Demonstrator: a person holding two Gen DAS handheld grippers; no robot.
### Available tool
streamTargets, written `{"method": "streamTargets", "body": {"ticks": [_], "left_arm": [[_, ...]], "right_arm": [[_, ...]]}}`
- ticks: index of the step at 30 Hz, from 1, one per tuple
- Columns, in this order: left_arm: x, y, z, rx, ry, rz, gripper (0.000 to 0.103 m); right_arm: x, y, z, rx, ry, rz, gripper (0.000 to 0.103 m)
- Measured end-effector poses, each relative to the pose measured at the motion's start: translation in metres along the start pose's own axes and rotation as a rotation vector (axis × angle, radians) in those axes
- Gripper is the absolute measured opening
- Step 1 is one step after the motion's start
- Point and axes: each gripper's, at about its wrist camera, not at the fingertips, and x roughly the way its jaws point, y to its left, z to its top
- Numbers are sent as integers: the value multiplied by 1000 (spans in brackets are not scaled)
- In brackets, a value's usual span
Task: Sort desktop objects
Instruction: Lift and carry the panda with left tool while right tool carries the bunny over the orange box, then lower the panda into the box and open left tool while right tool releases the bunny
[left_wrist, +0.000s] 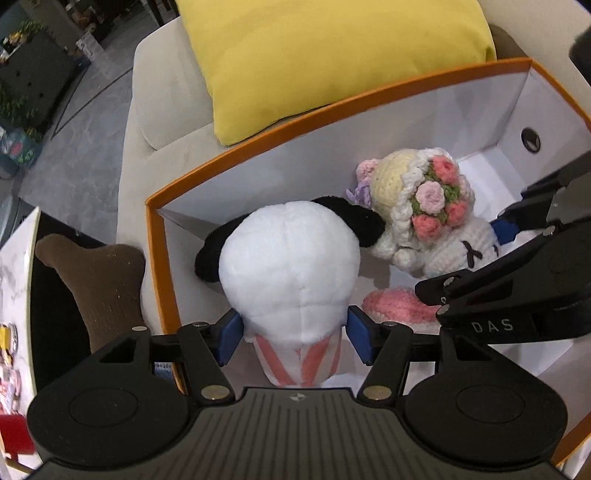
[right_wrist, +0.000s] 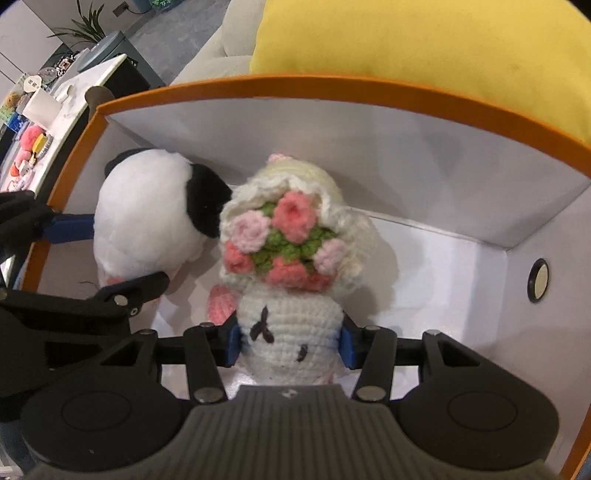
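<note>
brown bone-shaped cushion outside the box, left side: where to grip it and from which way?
Grip the bone cushion at its narrow waist, likely coming from above with the jaws across the waist. Both ends flare wider, so they should keep it from slipping out. It lies in the gap between the orange box and the marble table; its near end is hidden behind the left gripper.

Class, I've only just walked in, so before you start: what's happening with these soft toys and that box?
A person is sorting toys into an orange-rimmed box with a handheld gripper in each hand. The left gripper has the white plush with black ears between its pads, low in the box. The right gripper brackets the crocheted doll with a flower bouquet beside it. Neither toy looks squeezed; both seem to be being let go.
</note>
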Motion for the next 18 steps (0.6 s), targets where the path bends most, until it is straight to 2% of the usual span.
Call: {"method": "streamTargets", "body": {"ticks": [5, 9, 13, 14, 15, 18], "left_arm": [[-2, 0, -6, 25, -36, -22, 73], [0, -1, -8, 54, -74, 5, 76], [-14, 3, -13, 36, -120, -28, 75], [-18, 4, -16, 41, -134, -31, 71], [-21, 3, -17, 51, -146, -30, 67], [-28, -6, -23, 122, -183, -20, 66]], "right_arm": [[-2, 1, -1, -24, -13, -22, 58], [-9, -3, -4, -27, -36, -33, 67], [-18, -5, -7, -23, -55, -23, 65], [-20, -5, -8, -29, -59, -23, 64], [-21, -5, -8, -31, -60, -27, 60], [-19, -3, -9, -28, -60, -27, 59]]}}
